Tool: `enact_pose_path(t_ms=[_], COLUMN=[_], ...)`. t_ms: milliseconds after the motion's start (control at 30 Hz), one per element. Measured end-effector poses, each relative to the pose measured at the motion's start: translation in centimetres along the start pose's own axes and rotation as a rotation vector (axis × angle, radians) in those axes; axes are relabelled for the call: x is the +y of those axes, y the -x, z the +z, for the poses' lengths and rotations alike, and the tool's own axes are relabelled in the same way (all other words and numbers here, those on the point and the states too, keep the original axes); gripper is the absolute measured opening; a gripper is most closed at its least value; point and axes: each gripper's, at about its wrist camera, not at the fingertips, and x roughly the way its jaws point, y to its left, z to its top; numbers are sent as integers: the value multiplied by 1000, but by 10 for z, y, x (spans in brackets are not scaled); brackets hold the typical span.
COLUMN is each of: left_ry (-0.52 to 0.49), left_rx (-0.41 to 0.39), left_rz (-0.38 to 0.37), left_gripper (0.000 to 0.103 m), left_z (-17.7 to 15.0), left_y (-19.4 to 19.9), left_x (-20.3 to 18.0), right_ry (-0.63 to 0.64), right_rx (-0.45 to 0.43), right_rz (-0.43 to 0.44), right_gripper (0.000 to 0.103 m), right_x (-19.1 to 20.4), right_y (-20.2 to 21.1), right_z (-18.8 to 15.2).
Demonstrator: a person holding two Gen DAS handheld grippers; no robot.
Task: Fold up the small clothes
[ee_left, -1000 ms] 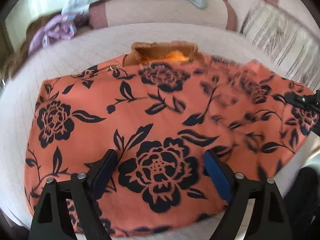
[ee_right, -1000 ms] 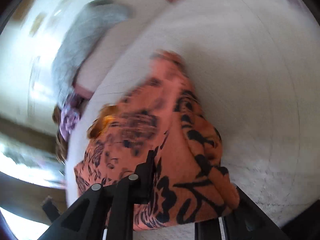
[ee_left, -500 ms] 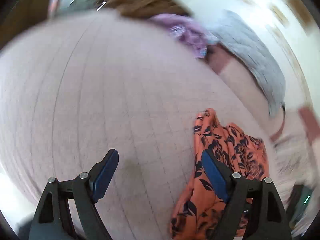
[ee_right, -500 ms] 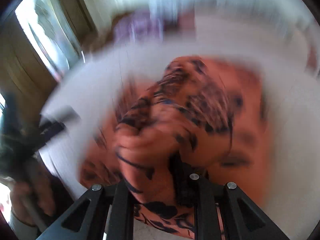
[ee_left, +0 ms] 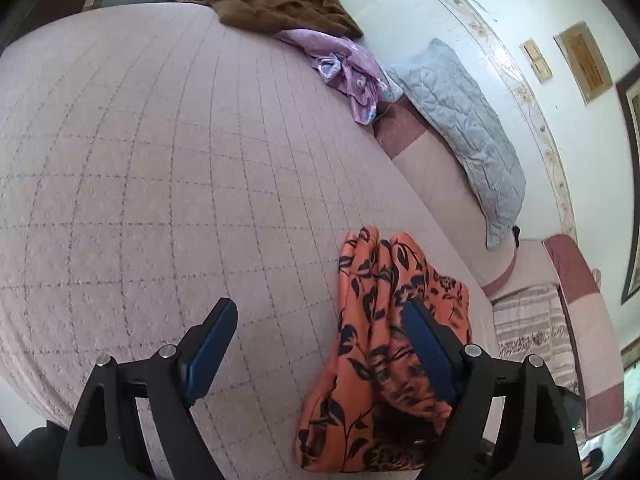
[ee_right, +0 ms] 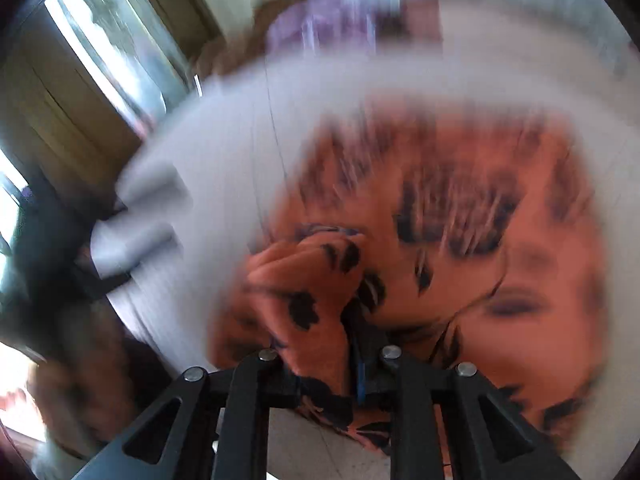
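Left wrist view: the left gripper (ee_left: 316, 344) hangs over a bed (ee_left: 160, 168) covered in a pale pink quilted spread, its two blue-padded fingers (ee_left: 212, 340) spread wide with nothing between them. One finger is over bare quilt; the other overlaps the orange floral garment (ee_left: 368, 340), which lies bunched in long folds near the bed's right-hand edge as this camera sees it. Whether that finger touches the cloth cannot be told. Toward the far end of the bed lie a crumpled lilac garment (ee_left: 348, 68) and, beyond it, a brown garment (ee_left: 276, 4). A grey quilted pillow (ee_left: 464, 128) leans along the wall side, on a pink-and-maroon cushion (ee_left: 432, 160), and a striped cloth (ee_left: 528, 324) lies past the bed's edge on the right.

Right wrist view, heavily blurred by motion: the right gripper (ee_right: 332, 368) has its fingers pressed close together, pinching a gathered fold of the same orange floral garment (ee_right: 460, 240). The cloth rises in a bunch from between the fingers and the rest spreads out over the pale bed (ee_right: 224, 152) behind it. A window (ee_right: 104, 52) shows at the upper left; the dark shapes at the left edge are too smeared to identify.
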Motion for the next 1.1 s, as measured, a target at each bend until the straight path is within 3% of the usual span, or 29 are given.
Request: enact_pose_path(t_ms=[33,67,100,167,300,467,600,633,700,733,833,933,1000,1033,1100], left_ry=[-16,-37,-56,-81,-180,-266,-294,-292,-280,-285,-297,-422,-484,-485,-384], left_rx=[6,17,35,78,181,303,321,324,357,369,324,168,119,137,255], left_rz=[-7,-25,-52,-77,-129,-34,44,55,96,112,89,65,133,176,223], left_gripper=[85,85,85,85,85,85,83,74,45,20,17,17,17,17,18], left_z=[1,-1,-2,-5,-28,-55,-58,-56,-51,-48,-39,-41,-52,-56,-62], left_y=[-3,-4,-7,-13,-15,-37,-48,-51,-61,-65,-52,-5,2,-7,-37], left_x=[-4,-8,-14,-25,-59,-90,-104,-106,-110,-112,-119,-137,-129,-116,-75], right_ry=[8,12,9,2,-81,-226,-252,-255,-262,-268,-294,-300,-299,-301,-310], right_rx=[-49,-68,-60,-60,-137,-196,-217,-223,-227,-227,-230,-244,-254,-253,-245], right_rz=[2,11,32,60,99,145,165,174,188,195,215,227,222,221,215], right_gripper=[24,33,57,81,81,81,81,81,80,80,80,80,80,80,80], right_x=[1,3,3,-1,-23,-60,-75,-78,-83,-86,-92,-95,-96,-97,-100], right_y=[7,16,22,33,66,91,95,97,97,99,95,98,101,101,99], right_z=[-2,-2,-2,-4,-28,-47,-48,-51,-56,-61,-61,-61,-61,-60,-60])
